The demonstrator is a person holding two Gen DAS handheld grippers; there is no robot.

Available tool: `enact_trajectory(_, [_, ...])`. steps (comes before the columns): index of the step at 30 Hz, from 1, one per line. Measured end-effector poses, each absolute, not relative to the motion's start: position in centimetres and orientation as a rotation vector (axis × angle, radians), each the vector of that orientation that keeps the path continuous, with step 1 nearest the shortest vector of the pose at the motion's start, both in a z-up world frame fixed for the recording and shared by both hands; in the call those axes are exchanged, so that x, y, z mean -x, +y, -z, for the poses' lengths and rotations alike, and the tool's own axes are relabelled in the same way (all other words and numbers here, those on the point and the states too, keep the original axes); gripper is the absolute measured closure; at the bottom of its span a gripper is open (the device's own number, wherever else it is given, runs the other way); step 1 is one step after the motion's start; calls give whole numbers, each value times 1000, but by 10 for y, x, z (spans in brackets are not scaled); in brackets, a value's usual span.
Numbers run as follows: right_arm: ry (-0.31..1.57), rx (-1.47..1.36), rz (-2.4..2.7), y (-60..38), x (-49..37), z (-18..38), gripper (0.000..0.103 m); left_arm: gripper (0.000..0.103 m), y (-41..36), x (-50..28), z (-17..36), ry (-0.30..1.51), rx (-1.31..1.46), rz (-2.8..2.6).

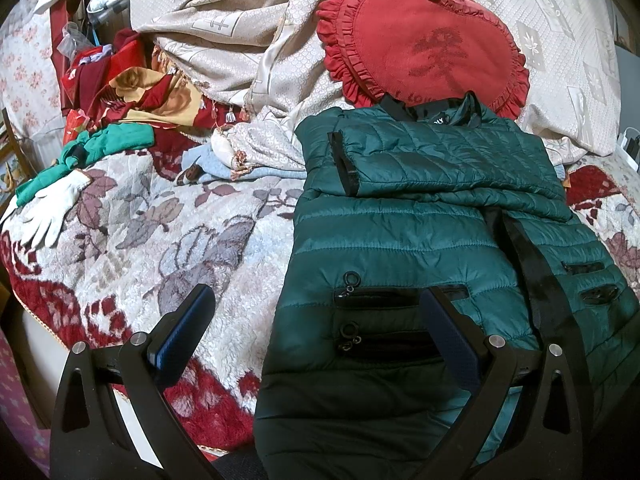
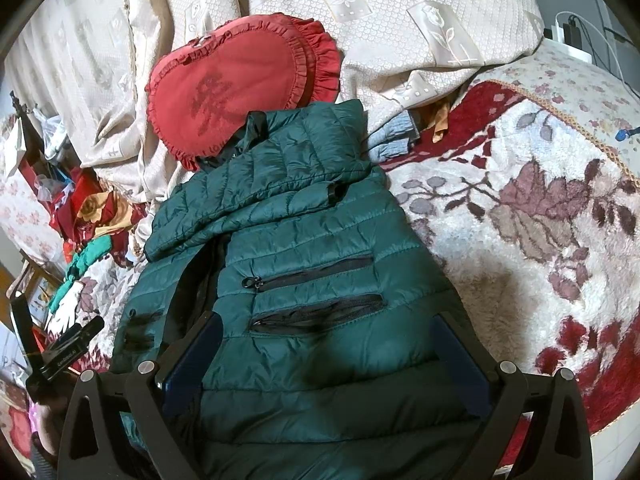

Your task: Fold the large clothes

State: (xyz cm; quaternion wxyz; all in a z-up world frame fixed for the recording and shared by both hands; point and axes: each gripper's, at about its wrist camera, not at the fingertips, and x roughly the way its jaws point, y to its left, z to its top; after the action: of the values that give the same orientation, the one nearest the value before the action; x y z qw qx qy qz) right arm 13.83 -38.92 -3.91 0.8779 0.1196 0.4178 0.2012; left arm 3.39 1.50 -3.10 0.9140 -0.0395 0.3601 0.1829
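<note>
A dark green quilted jacket lies front up on the bed, both sleeves folded across its chest, collar toward the red pillow. It also shows in the right wrist view. My left gripper is open and empty, hovering over the jacket's left lower edge, one finger over the blanket and one over the pocket zips. My right gripper is open and empty above the jacket's lower right half, its fingers astride the hem area. The left gripper's body shows at the left edge of the right wrist view.
A floral fleece blanket covers the bed. A red heart-shaped frilled pillow and a beige bedspread lie behind the jacket. Loose clothes and a white glove sit at far left. A power strip sits at far right.
</note>
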Motion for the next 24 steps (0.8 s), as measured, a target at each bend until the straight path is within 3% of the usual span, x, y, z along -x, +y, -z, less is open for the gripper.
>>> enact_trajectory(14, [872,-255,-423,-389,-137,38,0,0,15,-35,31,745,88,-371])
enact_trajectory(19, [901,-201,-392,-401,-141,33,0,0,39,-22,31,751,229,-293])
enact_trajectory(24, [998,-186,-408,-429,-148,52,0,1,74,-11,46,889,352,-239])
